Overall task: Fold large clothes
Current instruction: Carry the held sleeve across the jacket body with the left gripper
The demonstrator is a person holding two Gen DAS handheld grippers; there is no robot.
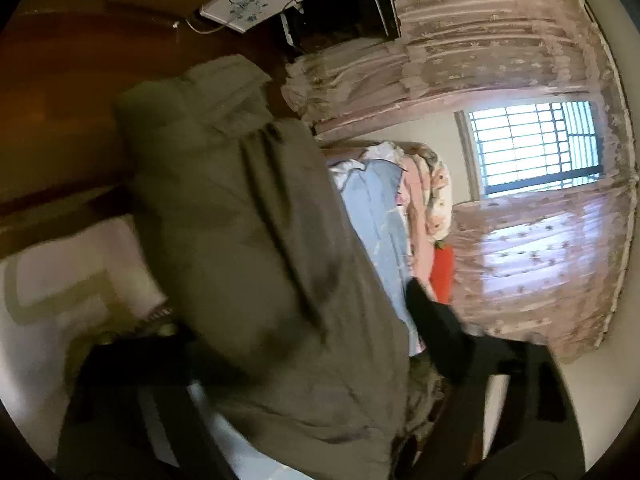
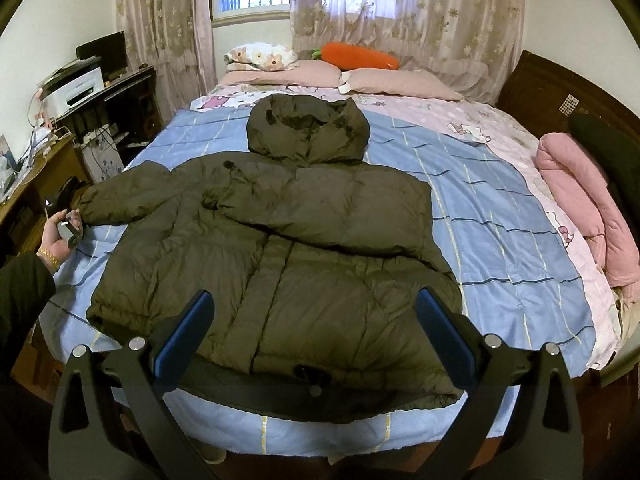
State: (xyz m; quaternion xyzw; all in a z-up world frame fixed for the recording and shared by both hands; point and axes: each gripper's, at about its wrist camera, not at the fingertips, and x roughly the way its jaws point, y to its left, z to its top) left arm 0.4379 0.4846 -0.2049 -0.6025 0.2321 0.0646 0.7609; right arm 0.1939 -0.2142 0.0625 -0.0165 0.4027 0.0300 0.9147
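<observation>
The olive jacket [image 2: 276,248] lies flat on the bed [image 2: 500,216], hood toward the pillows, one sleeve already across the chest. The other sleeve [image 2: 128,196] stretches left, its cuff at the left hand-held gripper [image 1: 288,340], whose fingers straddle the fabric; whether they pinch it I cannot tell. The right hand-held gripper [image 2: 316,328] hovers open over the hem, so the left is nearer.
</observation>
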